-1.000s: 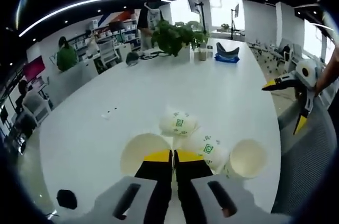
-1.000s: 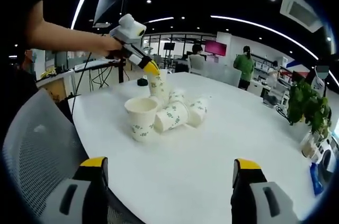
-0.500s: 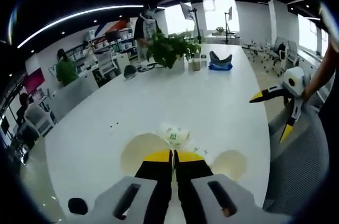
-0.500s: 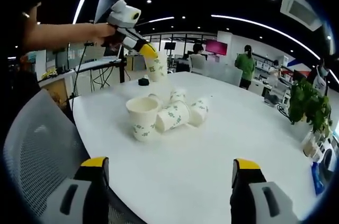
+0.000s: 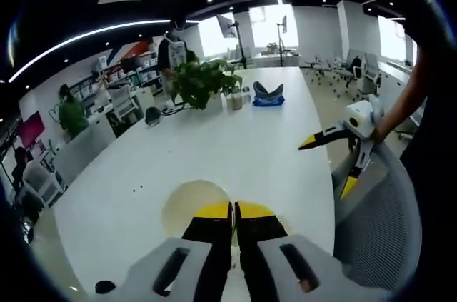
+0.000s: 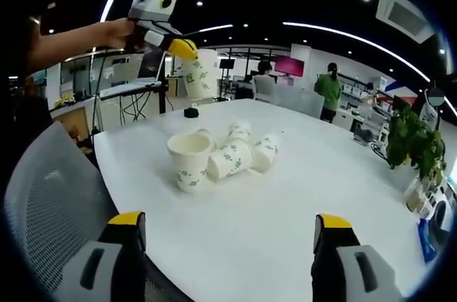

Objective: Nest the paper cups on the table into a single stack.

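My left gripper point(image 5: 234, 210) is shut on the rim of a white paper cup point(image 5: 187, 205) with green print, whose open mouth faces the camera. In the right gripper view the left gripper point(image 6: 184, 48) holds that cup point(image 6: 200, 75) high in the air above the table's near-left corner. Below it one cup point(image 6: 189, 160) stands upright, and three more lie on their sides beside it point(image 6: 231, 159) point(image 6: 265, 152) point(image 6: 239, 130). My right gripper point(image 6: 230, 225) is open with nothing between its jaws, well short of the cups. It also appears at the right point(image 5: 334, 163), open, over the chair.
The long white table point(image 6: 321, 195) stretches away, with a potted plant point(image 5: 203, 81) and a blue item point(image 5: 266, 96) at its far end. A grey mesh chair point(image 5: 378, 223) stands at the table's edge. People sit at desks in the background.
The left gripper has lifted its cup up off the group on the table and carried it higher. The right gripper has stayed open and still.
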Tool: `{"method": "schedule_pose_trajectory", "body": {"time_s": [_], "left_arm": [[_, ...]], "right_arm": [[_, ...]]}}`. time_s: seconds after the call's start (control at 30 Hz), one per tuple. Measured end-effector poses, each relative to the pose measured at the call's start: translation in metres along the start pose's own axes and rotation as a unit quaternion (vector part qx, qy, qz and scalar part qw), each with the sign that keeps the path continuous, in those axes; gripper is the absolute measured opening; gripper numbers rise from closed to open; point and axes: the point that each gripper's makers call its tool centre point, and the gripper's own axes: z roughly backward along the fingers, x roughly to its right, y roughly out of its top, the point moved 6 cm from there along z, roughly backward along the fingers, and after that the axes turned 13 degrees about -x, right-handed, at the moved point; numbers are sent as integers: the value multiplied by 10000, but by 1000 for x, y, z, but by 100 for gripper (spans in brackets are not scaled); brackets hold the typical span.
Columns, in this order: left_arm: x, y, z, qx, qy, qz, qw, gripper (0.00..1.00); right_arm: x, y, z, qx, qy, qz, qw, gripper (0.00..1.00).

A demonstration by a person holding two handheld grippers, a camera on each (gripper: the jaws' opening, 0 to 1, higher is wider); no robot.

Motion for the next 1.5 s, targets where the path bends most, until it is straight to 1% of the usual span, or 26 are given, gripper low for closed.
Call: {"method": "schedule_pose_trajectory", "body": {"time_s": [0.1,0.27,0.6,0.7,0.83,1.0,1.1,1.33,1.43,1.5], "left_arm": [[3,-2,-1,10,-116,-114,9999,0],[9,-3,-1,35,-264,-144,9995,0],[29,-13,-16,-71,-510,-152,9986,0],[33,-17,-23,-171,-525,-200,9983,0],[33,-26,-33,-258,-531,-306,9978,0],[34,-34,-45,-318,-612,-275,9972,0],[33,-39,-52,-429,-568,-391,9967,0],[38,-44,-64,-603,-637,-488,9950,0],[41,-47,-71,-764,-604,-629,9933,0],[42,-49,-76,-811,-625,-649,9926,0]], "right_arm": [[0,0,0,13,14,-18,10000,100],[-1,0,0,4,35,-8,10000,99],[-2,-1,0,-40,56,-1,10000,98],[-2,-1,-1,-54,73,10,10000,98],[-2,-2,-1,-81,77,10,9999,98],[-2,-3,-1,-93,68,-2,9999,97],[-1,-2,-1,-77,51,-21,10000,97],[0,-3,-1,-86,30,-45,9999,97],[0,-3,-1,-83,43,-56,9999,96],[0,-3,-1,-78,40,-67,9999,96]]}}
